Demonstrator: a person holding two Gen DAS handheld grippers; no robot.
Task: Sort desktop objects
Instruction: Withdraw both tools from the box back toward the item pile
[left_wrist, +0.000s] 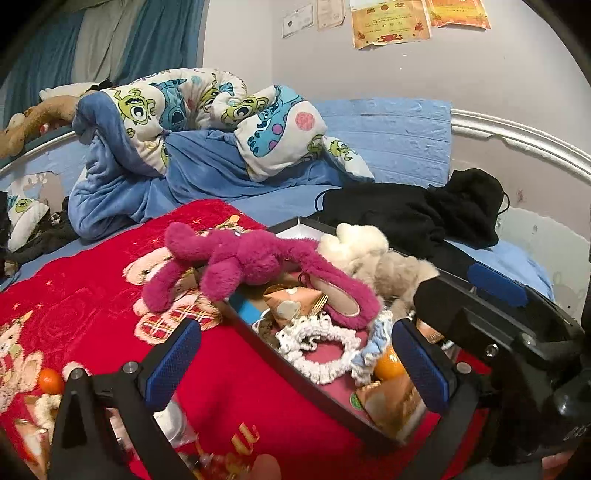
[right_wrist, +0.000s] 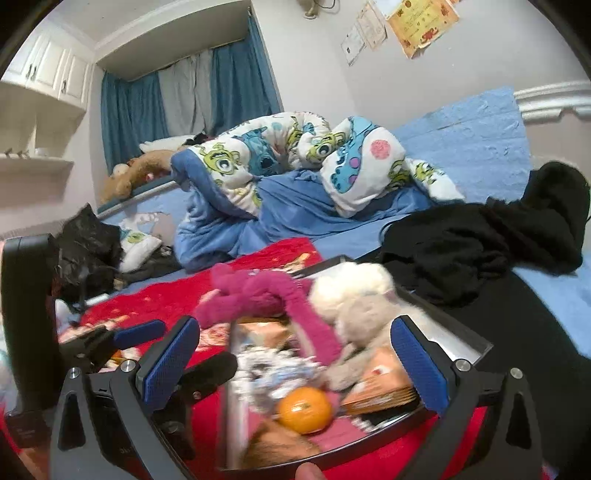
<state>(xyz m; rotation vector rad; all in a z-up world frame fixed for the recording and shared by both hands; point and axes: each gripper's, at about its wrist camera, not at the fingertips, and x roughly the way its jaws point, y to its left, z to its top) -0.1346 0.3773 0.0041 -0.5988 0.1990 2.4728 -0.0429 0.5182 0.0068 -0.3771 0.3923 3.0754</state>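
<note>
A black box (left_wrist: 291, 373) sits on a red blanket (left_wrist: 92, 295) and holds a magenta plush toy (left_wrist: 251, 258), a cream plush (left_wrist: 362, 247), white and blue scrunchies (left_wrist: 317, 343), snack packets (left_wrist: 291, 301) and an orange (left_wrist: 388, 365). My left gripper (left_wrist: 299, 360) is open and empty over the box's near edge. My right gripper (right_wrist: 295, 360) is open and empty above the box (right_wrist: 461, 339), with the orange (right_wrist: 304, 408) between its fingers' line. The magenta plush (right_wrist: 266, 291) and cream plush (right_wrist: 354, 295) lie beyond. The right gripper shows in the left wrist view (left_wrist: 480, 291).
Another orange (left_wrist: 51, 380) lies on the blanket at the left. A clear plastic item (left_wrist: 173, 421) lies under the left finger. A crumpled cartoon duvet (left_wrist: 221, 122) and black clothes (left_wrist: 424, 210) lie behind on the blue bed. A black bag (right_wrist: 88, 243) sits at the left.
</note>
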